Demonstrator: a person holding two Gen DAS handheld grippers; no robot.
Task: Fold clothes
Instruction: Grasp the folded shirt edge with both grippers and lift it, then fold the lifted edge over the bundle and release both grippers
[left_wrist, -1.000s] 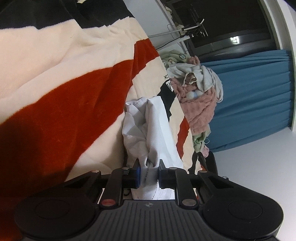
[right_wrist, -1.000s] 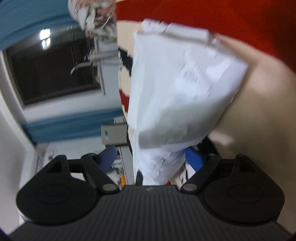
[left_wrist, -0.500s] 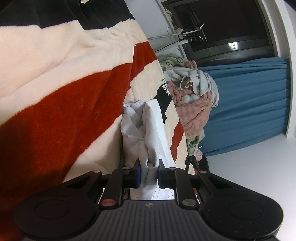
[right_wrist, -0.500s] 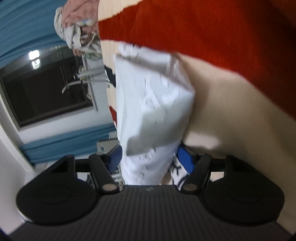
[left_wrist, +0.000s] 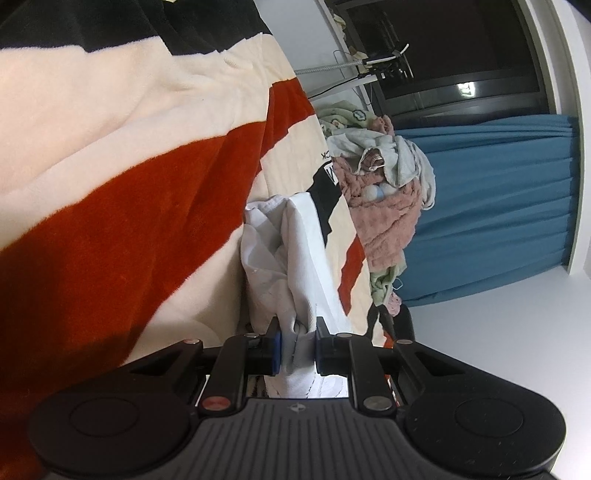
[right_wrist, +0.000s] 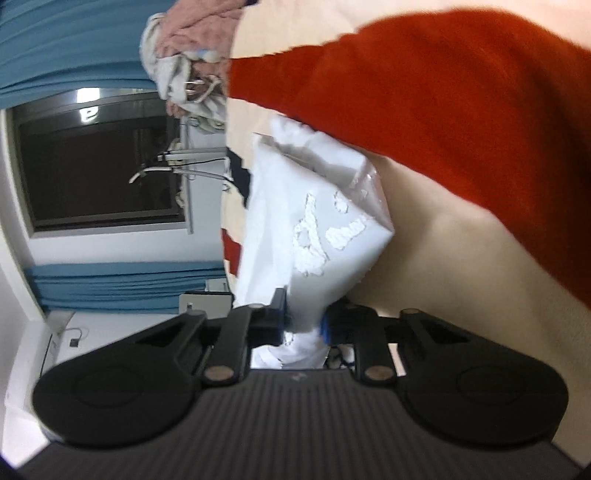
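Note:
A white garment (left_wrist: 291, 258) hangs bunched over the striped blanket, pinched at its near edge by my left gripper (left_wrist: 297, 349), which is shut on the cloth. In the right wrist view the same white garment (right_wrist: 317, 221) shows raised white lettering, and its lower corner is clamped in my right gripper (right_wrist: 303, 325), also shut on it. The cloth spreads away from both sets of blue-padded fingers, and its far end touches the blanket.
A cream, red and black striped blanket (left_wrist: 129, 177) covers the bed. A heap of pink, white and green clothes (left_wrist: 380, 173) lies at the bed's far end, pile of clothes (right_wrist: 188, 62). Blue curtains (left_wrist: 498, 199), a dark window (right_wrist: 96, 162) and white walls stand beyond.
My right gripper has shut on the white garment's corner; it stood open around the cloth before. The left gripper kept its hold and shifted only slightly.

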